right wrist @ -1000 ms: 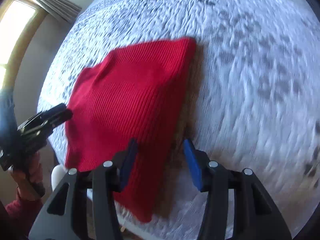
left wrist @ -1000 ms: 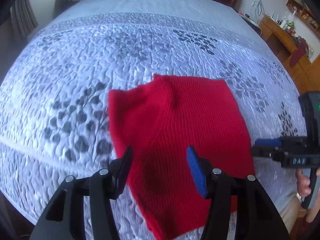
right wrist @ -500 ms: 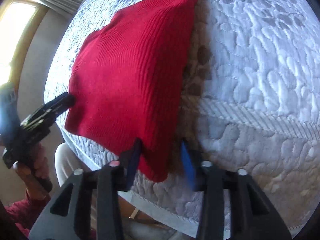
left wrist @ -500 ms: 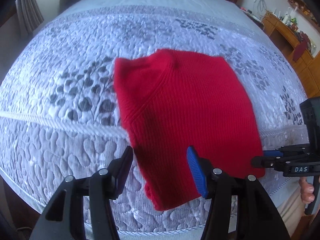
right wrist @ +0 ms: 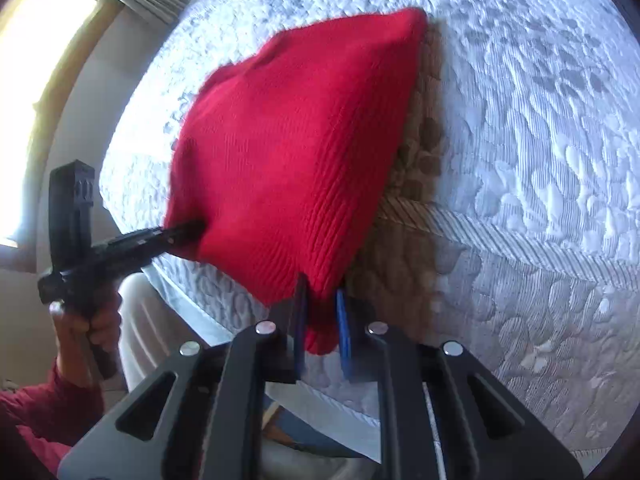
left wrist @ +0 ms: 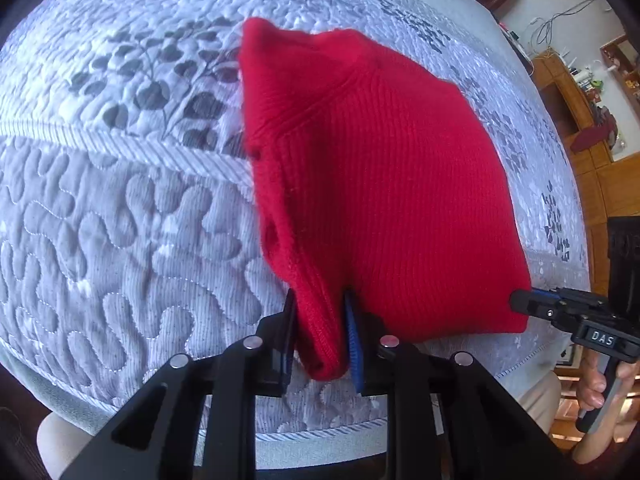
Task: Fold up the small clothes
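Change: both sets of jaws, wide a second ago, are closing.
Left gripper (left wrist: 320, 332): grasping red ribbed knit garment (left wrist: 384, 184), 6 o'clock corner.
Right gripper (right wrist: 322, 328): grasping other near corner.
Meaning: probably ready to lift and fold.

One red ribbed knit garment (left wrist: 384, 184) lies on one white quilted bedspread with grey leaf print (left wrist: 132, 208), gripped by two black tongs: left tongs (left wrist: 320, 332), right tongs (right wrist: 322, 324).
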A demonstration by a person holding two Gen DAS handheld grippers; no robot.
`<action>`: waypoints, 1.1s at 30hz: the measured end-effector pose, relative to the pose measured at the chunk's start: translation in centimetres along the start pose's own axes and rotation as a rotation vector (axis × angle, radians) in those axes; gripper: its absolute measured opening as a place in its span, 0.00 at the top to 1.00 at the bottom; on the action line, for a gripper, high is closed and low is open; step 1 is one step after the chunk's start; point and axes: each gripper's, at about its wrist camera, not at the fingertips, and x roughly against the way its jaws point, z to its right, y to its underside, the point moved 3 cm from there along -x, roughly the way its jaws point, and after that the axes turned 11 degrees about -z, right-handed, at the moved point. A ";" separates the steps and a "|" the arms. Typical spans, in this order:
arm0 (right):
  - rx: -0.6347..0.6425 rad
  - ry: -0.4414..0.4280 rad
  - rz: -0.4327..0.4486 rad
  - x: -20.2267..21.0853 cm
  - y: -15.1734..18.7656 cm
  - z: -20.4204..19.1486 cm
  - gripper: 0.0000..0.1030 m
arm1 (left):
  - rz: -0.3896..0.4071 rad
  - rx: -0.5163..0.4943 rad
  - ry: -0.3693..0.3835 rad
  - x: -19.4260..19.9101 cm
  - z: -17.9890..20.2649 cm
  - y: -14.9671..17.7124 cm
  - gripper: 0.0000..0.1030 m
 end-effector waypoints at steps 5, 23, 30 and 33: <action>0.001 0.049 -0.022 -2.5 -0.3 0.7 0.89 | 0.005 -0.021 -0.006 -0.3 -0.1 0.3 0.74; 0.019 -0.030 0.085 4.1 -5.9 1.5 0.56 | -0.019 0.189 0.338 1.3 -6.3 -9.8 0.36; 0.017 -0.029 0.047 2.8 -9.3 2.1 0.56 | -0.042 0.119 0.338 0.1 -4.5 -12.8 0.37; 0.000 -0.041 0.043 2.0 -10.4 2.1 0.55 | -0.051 0.083 0.327 -0.6 -3.6 -14.2 0.37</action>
